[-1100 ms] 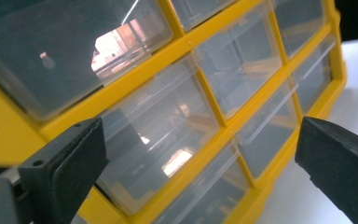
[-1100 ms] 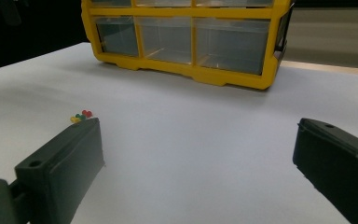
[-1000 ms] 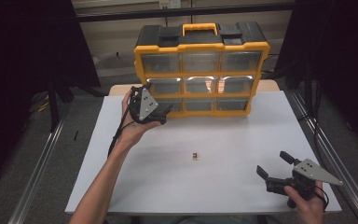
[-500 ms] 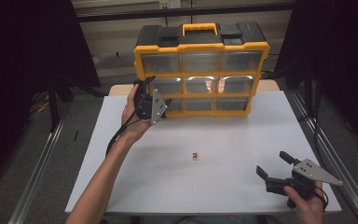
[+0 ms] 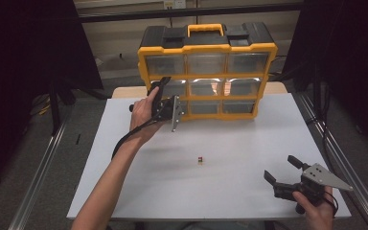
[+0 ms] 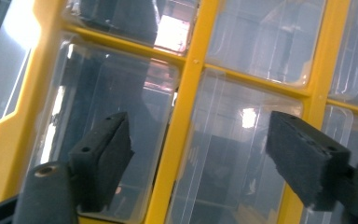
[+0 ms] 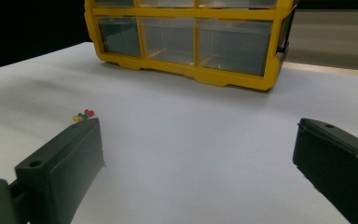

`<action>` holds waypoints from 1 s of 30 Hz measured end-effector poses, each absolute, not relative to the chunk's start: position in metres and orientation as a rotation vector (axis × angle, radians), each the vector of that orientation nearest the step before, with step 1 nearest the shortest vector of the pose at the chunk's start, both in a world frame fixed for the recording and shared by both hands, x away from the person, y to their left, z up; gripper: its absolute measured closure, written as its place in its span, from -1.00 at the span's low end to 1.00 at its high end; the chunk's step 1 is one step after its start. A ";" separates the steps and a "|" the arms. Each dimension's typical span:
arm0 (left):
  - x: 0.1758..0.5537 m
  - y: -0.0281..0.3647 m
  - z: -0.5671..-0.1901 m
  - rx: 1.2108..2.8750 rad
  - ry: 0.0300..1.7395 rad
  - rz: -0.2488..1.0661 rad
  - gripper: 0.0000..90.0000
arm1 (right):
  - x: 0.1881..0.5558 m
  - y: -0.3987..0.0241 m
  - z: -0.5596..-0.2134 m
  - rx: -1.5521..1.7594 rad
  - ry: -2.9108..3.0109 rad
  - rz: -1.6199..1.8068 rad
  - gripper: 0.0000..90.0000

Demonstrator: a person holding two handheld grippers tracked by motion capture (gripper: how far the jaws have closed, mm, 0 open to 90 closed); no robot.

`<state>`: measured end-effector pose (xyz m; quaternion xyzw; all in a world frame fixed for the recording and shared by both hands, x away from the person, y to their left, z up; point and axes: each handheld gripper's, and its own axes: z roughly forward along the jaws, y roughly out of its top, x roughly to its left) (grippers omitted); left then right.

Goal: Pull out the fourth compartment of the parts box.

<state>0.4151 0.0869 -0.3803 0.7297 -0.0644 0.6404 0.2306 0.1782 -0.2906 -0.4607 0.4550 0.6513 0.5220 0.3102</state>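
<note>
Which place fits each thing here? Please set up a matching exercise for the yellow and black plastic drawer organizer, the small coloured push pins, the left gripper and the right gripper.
Things:
1. yellow and black plastic drawer organizer
2. small coloured push pins
3. left gripper
4. right gripper

Places:
A. low at the near right corner of the white table, jaws wide apart with nothing between them
B. standing at the far edge of the table
C. raised against the clear drawer fronts at the organizer's left side
D. lying alone in the middle of the table

Pairs: 1-B, 2-D, 3-C, 4-A
</note>
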 end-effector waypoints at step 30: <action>0.431 0.067 -0.404 2.026 -0.385 2.019 0.42 | 0.178 -0.292 -0.461 1.190 1.719 1.370 -0.97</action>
